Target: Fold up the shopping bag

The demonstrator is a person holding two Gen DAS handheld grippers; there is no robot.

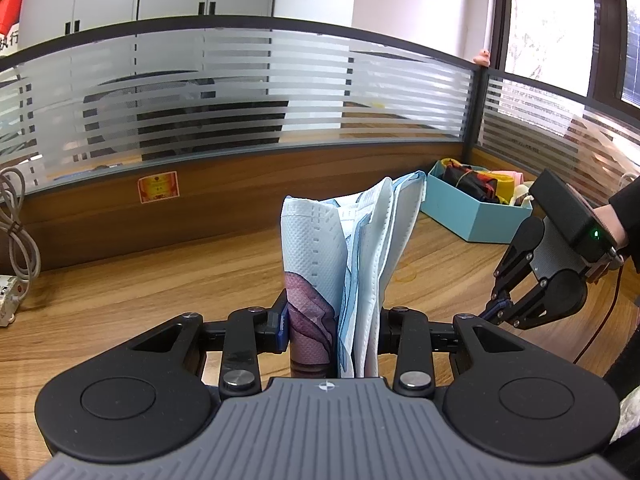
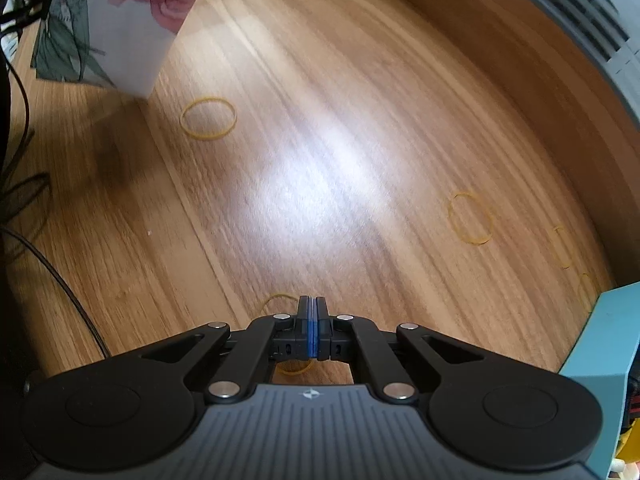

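Clearly the shopping bag [image 1: 352, 256] is already gathered into a thick upright bundle, and the left gripper [image 1: 334, 328] clamps it near its lower end, fingers pressing on both flanks so the folded layers stand up above them. The bundle hangs over the wooden desk [image 1: 140, 280], on the near side of the turquoise box [image 1: 472, 216], which sits back toward the partition and holds other colourful items.

The right gripper [image 2: 313, 330] has its blue pads pressed flat together with nothing visible between them. It points steeply down at the desk, almost over a rubber band [image 2: 288, 336] lying partly hidden beneath its fingers. More bands lie scattered between that one and the turquoise box, and another band [image 2: 208, 117] lies near the bag's end.

The bag looks like light, embossed non-woven fabric: soft, springy, with little stiffness of its own. Layers that thin will probably spread or slide apart if the clamp eases, so the hold belongs across the whole stack, close to where the folds are tightest, not on a single outer flap. A band looks the likely way to keep it shut.
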